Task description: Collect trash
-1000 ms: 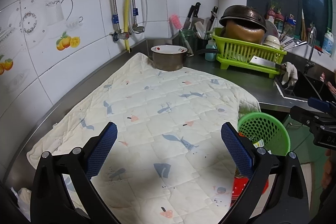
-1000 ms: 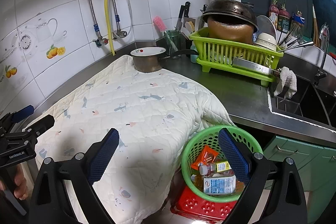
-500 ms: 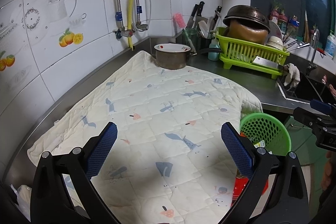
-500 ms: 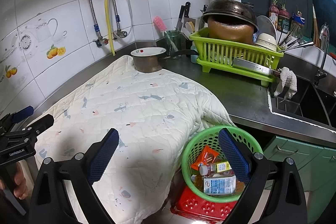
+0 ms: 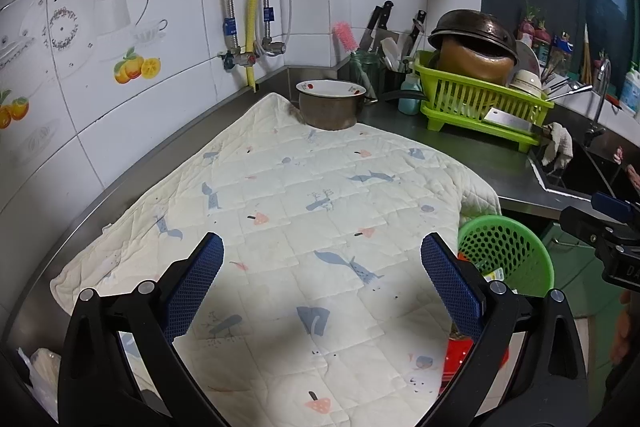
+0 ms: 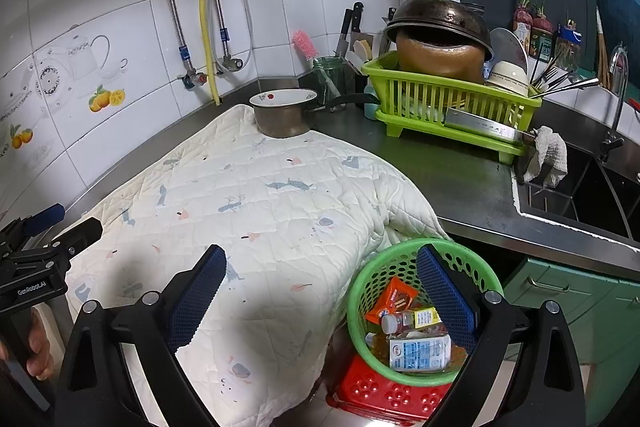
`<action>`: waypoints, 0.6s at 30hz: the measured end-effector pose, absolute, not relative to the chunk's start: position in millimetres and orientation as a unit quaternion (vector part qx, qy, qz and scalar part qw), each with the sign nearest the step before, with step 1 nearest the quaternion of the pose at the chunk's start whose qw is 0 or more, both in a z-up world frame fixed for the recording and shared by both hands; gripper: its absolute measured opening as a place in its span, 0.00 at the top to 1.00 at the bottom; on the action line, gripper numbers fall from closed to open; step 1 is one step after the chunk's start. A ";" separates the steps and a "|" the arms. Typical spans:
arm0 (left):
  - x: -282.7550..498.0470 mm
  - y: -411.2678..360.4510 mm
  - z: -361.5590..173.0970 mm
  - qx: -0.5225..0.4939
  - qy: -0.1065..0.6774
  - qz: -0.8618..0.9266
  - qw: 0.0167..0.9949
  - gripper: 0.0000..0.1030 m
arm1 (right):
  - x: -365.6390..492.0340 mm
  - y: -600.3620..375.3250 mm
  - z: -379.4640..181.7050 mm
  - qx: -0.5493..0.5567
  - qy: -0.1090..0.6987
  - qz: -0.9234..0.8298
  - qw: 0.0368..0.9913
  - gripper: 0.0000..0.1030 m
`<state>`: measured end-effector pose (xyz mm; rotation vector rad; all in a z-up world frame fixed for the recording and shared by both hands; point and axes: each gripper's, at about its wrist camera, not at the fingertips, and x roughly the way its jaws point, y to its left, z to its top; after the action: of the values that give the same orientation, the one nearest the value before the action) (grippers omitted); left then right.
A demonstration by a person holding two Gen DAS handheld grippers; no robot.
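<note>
In the left wrist view, your left gripper (image 5: 320, 279) fills the bottom of the frame with its blue pads spread wide and nothing between them. It hangs over a quilted cloth (image 5: 304, 211) that covers the counter (image 5: 472, 151) through the middle of the frame. A metal pot (image 5: 330, 107) stands at the far edge of the cloth, upper centre, and a lime dish rack (image 5: 480, 107) with an upturned wok sits to the upper right. At the lower right, just beside the cloth's hanging edge, you see the green basket (image 5: 516, 259), partly hidden by the right pad, with a red stool (image 5: 460, 351) under it. Your other tool pokes in at the right edge.

In the right wrist view, your right gripper (image 6: 322, 295) also stands wide apart and holds nothing. The green basket (image 6: 472, 259) lies low and right of centre, behind the right pad. Inside it lies the trash: an orange wrapper (image 6: 394, 301), a small bottle (image 6: 408, 319) and a milk carton (image 6: 420, 351). The basket rests on the red stool (image 6: 384, 393). The cloth (image 6: 260, 211) spreads across the centre and left. The sink (image 6: 580, 195) sits at the right edge, with a rag (image 6: 550, 155) on its rim.
</note>
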<state>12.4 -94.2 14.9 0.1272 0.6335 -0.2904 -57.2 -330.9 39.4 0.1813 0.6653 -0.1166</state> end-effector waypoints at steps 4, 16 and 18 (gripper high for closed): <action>12.4 -93.9 14.2 0.061 0.311 -0.141 0.938 0.05 | -57.1 -328.8 39.5 0.087 0.326 -0.057 0.940 0.10; 12.2 -93.0 14.0 0.063 0.309 -0.141 0.938 0.05 | -55.9 -324.9 39.1 0.086 0.326 -0.054 0.940 0.10; 12.3 -93.0 14.3 0.062 0.309 -0.140 0.939 0.05 | -56.0 -325.0 39.2 0.087 0.326 -0.054 0.940 0.10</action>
<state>12.3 -93.0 14.3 0.1274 0.6311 -0.2869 -56.0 -325.0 39.2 0.1766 0.6646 -0.1097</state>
